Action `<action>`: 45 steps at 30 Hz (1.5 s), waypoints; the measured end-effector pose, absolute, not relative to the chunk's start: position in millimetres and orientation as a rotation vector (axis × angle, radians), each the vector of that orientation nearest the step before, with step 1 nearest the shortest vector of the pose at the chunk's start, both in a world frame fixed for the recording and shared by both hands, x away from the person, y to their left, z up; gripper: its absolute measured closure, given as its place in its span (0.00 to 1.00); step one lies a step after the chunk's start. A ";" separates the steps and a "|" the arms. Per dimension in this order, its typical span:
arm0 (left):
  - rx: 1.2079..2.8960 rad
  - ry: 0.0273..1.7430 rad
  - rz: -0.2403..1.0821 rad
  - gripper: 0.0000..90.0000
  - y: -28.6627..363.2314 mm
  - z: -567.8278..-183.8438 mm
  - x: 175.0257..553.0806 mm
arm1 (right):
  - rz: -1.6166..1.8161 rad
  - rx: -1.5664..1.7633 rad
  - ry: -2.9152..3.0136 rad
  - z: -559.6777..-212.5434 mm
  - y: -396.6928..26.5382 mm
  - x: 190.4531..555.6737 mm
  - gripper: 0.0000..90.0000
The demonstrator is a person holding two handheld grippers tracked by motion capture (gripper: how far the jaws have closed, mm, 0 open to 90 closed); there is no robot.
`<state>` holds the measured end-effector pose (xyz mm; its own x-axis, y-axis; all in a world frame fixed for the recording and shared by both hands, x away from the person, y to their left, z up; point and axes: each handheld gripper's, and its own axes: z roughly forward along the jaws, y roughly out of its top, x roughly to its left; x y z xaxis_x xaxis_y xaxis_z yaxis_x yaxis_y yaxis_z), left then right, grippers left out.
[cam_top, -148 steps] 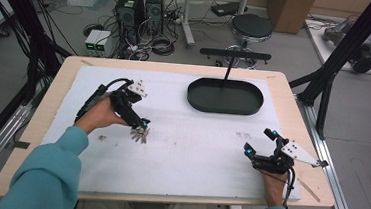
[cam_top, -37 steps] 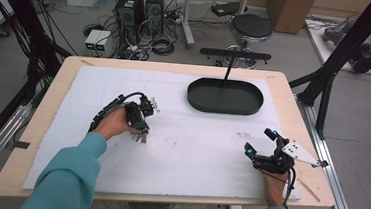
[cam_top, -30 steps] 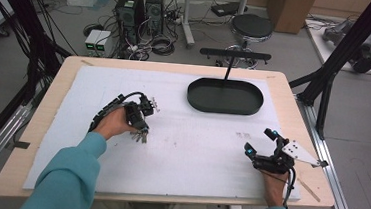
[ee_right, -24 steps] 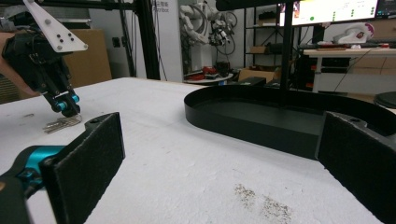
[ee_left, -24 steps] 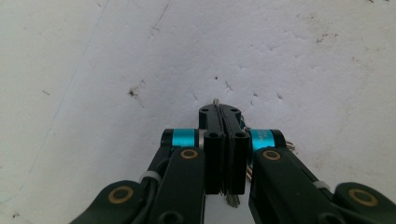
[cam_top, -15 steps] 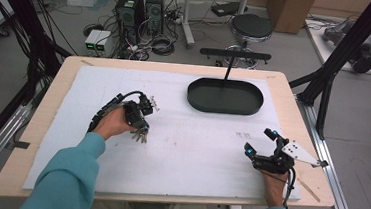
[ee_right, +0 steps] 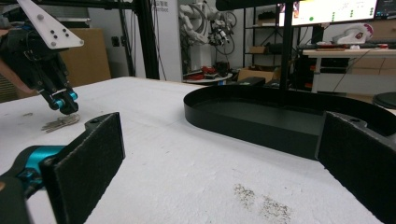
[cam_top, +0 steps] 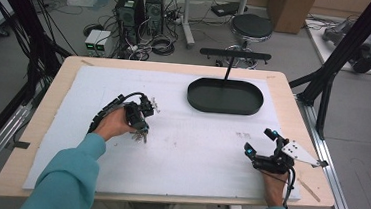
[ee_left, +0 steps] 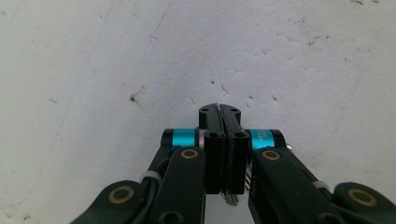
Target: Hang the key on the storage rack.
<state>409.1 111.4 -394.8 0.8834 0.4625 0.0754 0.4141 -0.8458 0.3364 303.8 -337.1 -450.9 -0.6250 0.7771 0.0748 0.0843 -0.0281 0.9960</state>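
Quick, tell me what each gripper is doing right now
Left gripper: closed on the bunch of keys.
Right gripper: open, holding nothing.

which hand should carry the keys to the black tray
Left, probably. The left gripper is shut on the keys. The right gripper rests open on the mat, holding nothing, though it lies nearer the black tray.

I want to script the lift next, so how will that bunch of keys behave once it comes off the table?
The bunch of keys will likely hang loose and swing, since several flat blades fan out from where the left claw pinches them. Being thin metal, it probably slips easily in a narrow edge grip. The blades still rest on the white table cover, so it may drag or jingle at first.
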 end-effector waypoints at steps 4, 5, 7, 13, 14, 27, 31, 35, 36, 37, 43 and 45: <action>2.708 0.654 0.214 0.98 113.7 -390.0 408.1 | 1.706 0.904 1.726 -451.0 -337.3 303.9 0.01; 2.695 0.657 0.218 0.98 114.8 -387.9 407.4 | 1.706 0.903 1.726 -451.0 -337.3 303.9 0.00; 2.653 0.663 0.222 0.98 118.3 -382.3 406.9 | 1.706 0.904 1.726 -451.0 -337.3 303.9 0.01; 2.441 0.681 0.198 0.98 133.9 -357.8 402.7 | 1.705 0.904 1.725 -451.0 -337.2 303.9 0.01; 2.384 0.681 0.197 0.98 137.4 -352.2 401.0 | 1.705 0.905 1.725 -451.0 -337.1 303.8 0.01; 1.971 0.582 0.158 0.98 164.2 -309.6 378.7 | 1.710 0.905 1.722 -450.5 -338.0 304.9 0.00; 1.900 0.540 0.142 0.98 167.2 -304.1 374.4 | 1.685 0.919 1.772 -447.8 -338.0 309.2 0.00; 1.867 0.503 0.125 0.98 168.3 -302.2 372.0 | 1.736 0.926 1.792 -431.1 -339.1 312.3 0.00; 1.859 0.492 0.118 0.98 168.4 -302.1 372.0 | 1.753 0.915 1.797 -424.4 -338.1 312.9 0.00; 1.854 0.482 0.116 0.98 168.7 -301.7 371.9 | 1.755 0.899 1.807 -417.1 -336.8 314.0 0.00; 1.814 0.445 0.121 0.98 168.1 -299.9 369.4 | 1.730 0.713 1.948 -363.5 -316.5 330.1 0.00; 1.794 0.433 0.113 0.98 168.1 -298.9 368.3 | 1.758 0.651 1.989 -345.8 -307.3 335.8 0.00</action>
<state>368.3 168.1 -298.9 0.9254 0.3483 -0.1494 0.2306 -0.2046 0.9513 335.8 -307.3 -345.8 -0.8092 0.5875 0.0048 0.0770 0.0980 0.9922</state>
